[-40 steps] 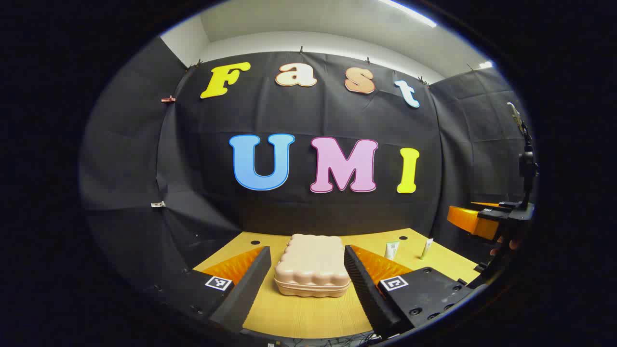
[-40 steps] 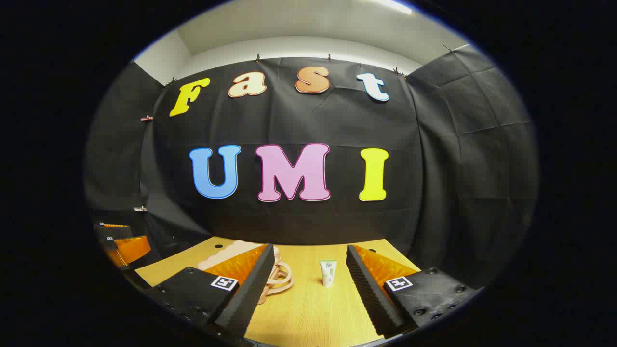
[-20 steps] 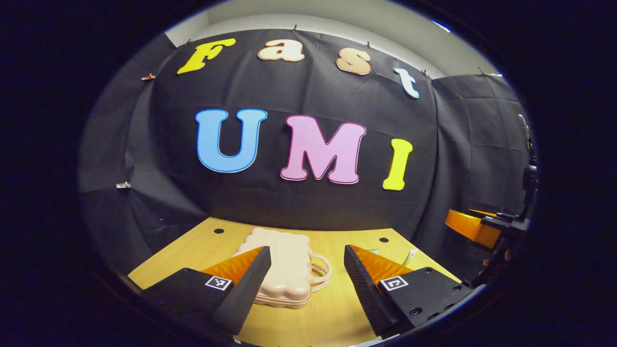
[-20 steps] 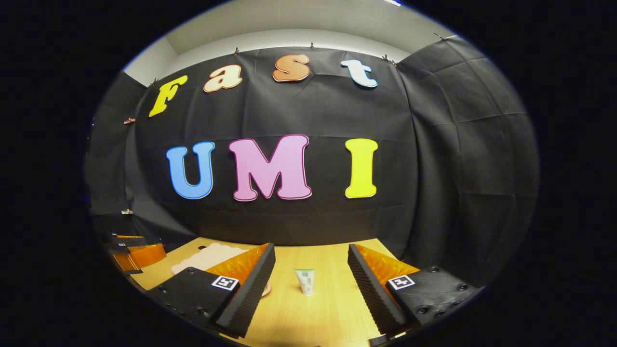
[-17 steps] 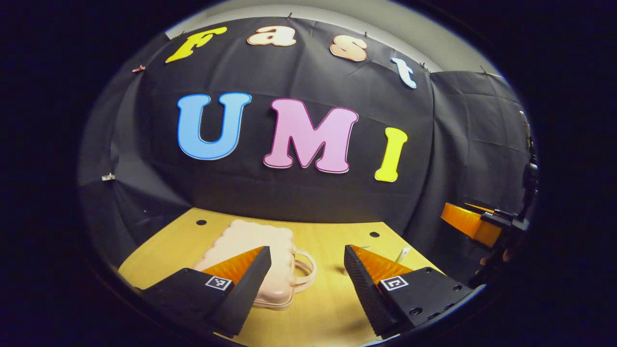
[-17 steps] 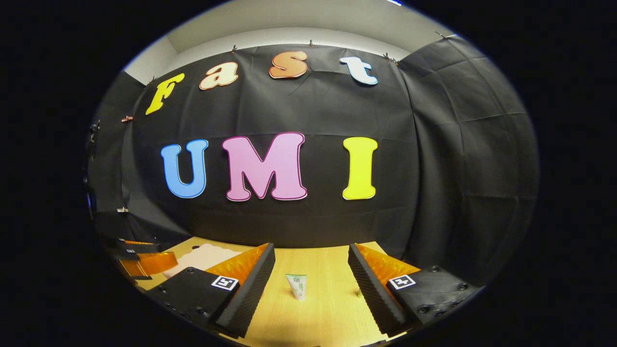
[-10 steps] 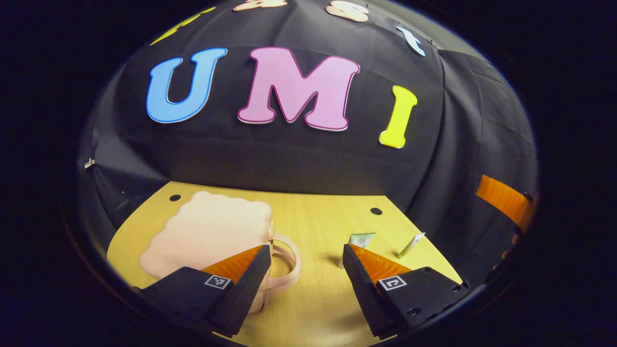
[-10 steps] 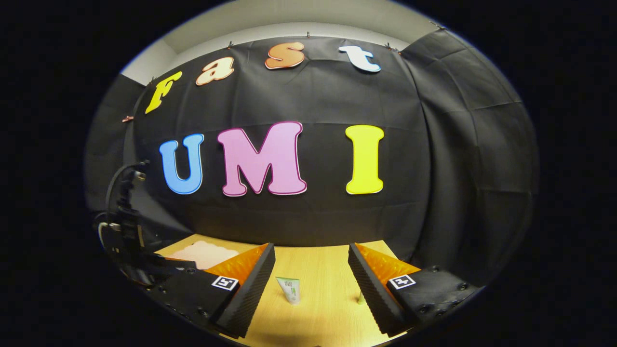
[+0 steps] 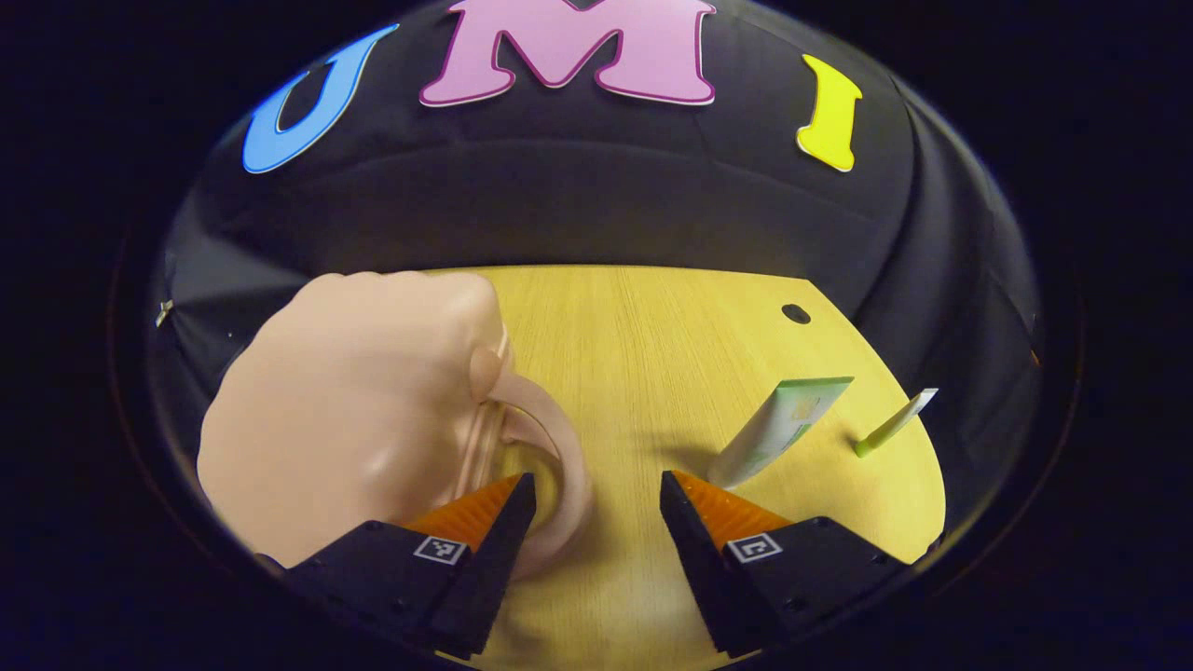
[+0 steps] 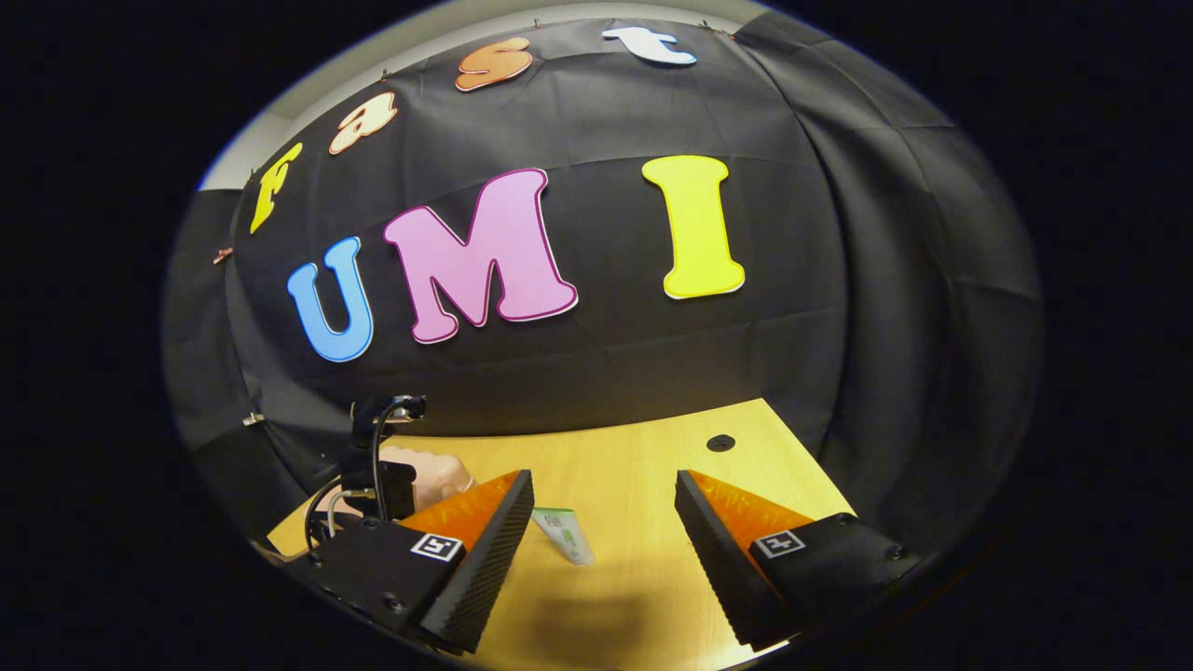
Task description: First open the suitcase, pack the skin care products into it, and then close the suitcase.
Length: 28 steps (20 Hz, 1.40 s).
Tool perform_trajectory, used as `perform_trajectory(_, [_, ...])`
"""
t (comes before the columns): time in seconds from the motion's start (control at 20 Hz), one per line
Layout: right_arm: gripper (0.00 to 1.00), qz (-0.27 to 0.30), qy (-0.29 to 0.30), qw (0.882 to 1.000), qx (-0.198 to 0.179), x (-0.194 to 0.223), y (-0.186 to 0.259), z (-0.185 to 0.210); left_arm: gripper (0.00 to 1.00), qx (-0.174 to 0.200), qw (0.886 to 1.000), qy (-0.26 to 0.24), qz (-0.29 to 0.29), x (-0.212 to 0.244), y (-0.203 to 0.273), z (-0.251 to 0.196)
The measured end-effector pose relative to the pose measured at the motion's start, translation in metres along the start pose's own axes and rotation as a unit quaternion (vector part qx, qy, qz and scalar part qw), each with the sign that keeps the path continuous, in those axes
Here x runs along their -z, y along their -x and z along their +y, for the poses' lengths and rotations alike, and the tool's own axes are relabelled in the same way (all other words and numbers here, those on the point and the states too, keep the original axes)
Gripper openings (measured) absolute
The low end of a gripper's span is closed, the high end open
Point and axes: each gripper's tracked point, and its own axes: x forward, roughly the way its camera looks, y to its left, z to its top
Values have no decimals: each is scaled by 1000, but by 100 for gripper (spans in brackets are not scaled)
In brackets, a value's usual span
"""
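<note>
Since the suitcase (image 9: 354, 410) looks rigid and light, take its handle (image 9: 550, 466) with your wide-open left hand-held gripper (image 9: 592, 489).

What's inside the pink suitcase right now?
Cannot tell: the suitcase lies shut on the wooden table, so its inside is covered. Both skin care tubes, the wide one and the thin one, stand outside it on the table.
</note>
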Motion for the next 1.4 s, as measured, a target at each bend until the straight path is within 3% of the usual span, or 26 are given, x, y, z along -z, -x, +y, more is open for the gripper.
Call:
perform_trajectory(0.1, [97,-3,12,1000,-3,-4,-1,-5,81,-9,1000,-17,11,1,-16,0])
perform_trajectory(0.2, [97,-5,15,1000,-3,-6,-4,-8,83,-25,999,-10,33,8,-33,5])
perform_trajectory(0.3, [96,6,15,1000,-1,1,-7,-10,64,-55,997,-5,57,17,-41,22])
perform_trajectory(0.4, [97,21,12,1000,6,5,-7,-13,40,-33,998,13,44,6,-38,17])
perform_trajectory(0.55, [97,20,14,1000,10,2,-8,-12,21,6,999,23,24,-5,-31,9])
perform_trajectory(0.75, [97,14,17,1000,0,-10,-5,4,16,14,1000,20,-11,-42,-2,20])
perform_trajectory(0.9, [97,-2,27,1000,0,-19,1,14,15,49,995,80,-32,-71,31,26])
perform_trajectory(1.15, [97,4,33,999,2,-13,13,34,13,66,991,83,-86,-128,87,67])
perform_trajectory(1.3, [97,0,40,999,0,-16,18,45,10,58,986,91,-129,-164,131,126])
perform_trajectory(1.4, [97,-9,50,999,3,-20,18,48,13,10,983,73,-165,-186,160,192])
